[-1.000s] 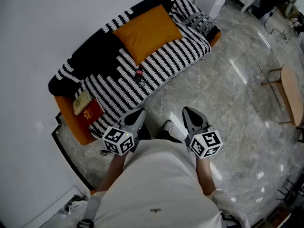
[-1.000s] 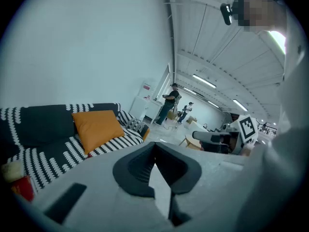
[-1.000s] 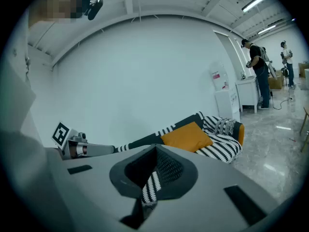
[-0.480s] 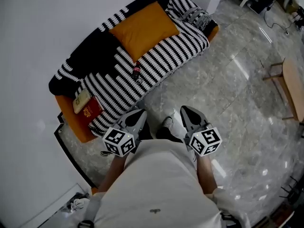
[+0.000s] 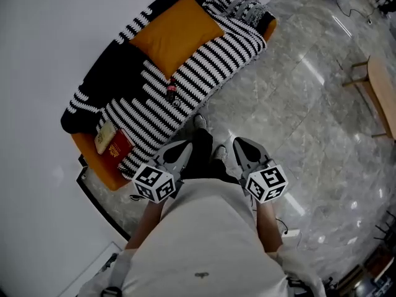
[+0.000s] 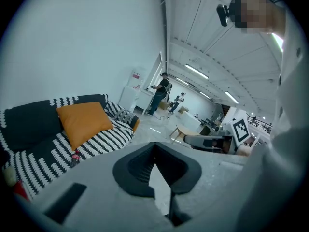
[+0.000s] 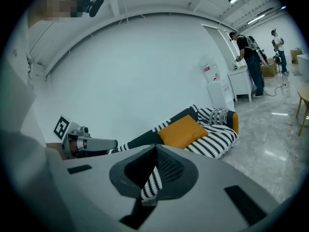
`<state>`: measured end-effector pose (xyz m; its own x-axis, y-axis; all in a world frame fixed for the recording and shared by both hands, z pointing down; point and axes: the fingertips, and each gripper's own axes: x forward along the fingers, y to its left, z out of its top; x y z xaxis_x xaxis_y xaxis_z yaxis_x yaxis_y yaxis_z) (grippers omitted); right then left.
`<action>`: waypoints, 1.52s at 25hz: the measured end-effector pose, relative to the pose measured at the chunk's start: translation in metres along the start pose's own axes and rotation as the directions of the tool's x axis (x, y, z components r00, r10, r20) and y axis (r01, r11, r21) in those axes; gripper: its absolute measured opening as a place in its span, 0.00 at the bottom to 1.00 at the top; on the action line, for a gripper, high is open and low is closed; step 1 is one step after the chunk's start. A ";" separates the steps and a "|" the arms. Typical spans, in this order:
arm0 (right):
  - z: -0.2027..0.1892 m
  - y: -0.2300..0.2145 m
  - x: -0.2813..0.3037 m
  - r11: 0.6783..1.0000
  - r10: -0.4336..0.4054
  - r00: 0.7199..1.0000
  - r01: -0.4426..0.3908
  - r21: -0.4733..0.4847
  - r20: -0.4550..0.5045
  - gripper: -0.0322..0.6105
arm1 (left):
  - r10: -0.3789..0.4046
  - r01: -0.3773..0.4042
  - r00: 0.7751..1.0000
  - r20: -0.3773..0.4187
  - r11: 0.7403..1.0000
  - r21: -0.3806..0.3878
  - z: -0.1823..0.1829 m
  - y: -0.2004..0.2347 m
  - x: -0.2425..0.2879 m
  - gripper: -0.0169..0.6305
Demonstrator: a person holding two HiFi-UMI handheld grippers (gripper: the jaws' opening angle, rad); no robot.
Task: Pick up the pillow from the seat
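An orange pillow (image 5: 173, 33) leans against the back of a sofa (image 5: 204, 73) draped in a black-and-white striped cover. It also shows in the left gripper view as the pillow (image 6: 84, 122) and in the right gripper view as the pillow (image 7: 183, 131). My left gripper (image 5: 184, 146) and right gripper (image 5: 238, 142) are held side by side in front of the person's body, well short of the sofa. Both point toward it. Both pairs of jaws are shut with nothing between them.
A red packet (image 5: 117, 146), a tan item (image 5: 105, 135) and a small bottle (image 5: 171, 93) lie on the sofa seat. A wooden table (image 5: 380, 98) stands at the right on the marble floor. People (image 7: 246, 57) stand far off by a counter.
The person has stepped toward the sofa; a dark-trousered leg now shows between the grippers. The sofa sits a little nearer and further left in view. Both grippers stay shut.
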<state>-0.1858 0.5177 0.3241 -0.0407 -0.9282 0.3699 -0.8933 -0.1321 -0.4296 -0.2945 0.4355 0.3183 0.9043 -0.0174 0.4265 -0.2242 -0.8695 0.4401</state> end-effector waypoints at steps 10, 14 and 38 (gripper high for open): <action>0.058 -0.047 0.050 0.993 -0.113 0.994 0.113 -0.019 -0.002 0.06 | -0.111 0.111 0.994 -0.011 0.994 0.003 0.055 0.045 0.074 0.04; 0.093 -0.053 0.092 0.995 -0.081 0.997 0.079 -0.063 -0.019 0.06 | -0.122 0.122 0.992 0.026 0.992 0.009 0.096 0.075 0.094 0.04; 0.175 -0.042 0.291 0.983 0.115 0.983 -0.134 -0.129 -0.141 0.06 | 0.098 -0.084 0.989 0.111 0.988 -0.128 0.173 0.250 0.095 0.04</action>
<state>-0.0821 0.1917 0.3054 -0.2062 -0.8787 0.4304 -0.9302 0.0395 -0.3650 -0.2015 0.1309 0.3326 0.9125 -0.1574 0.3776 -0.3441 -0.7945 0.5004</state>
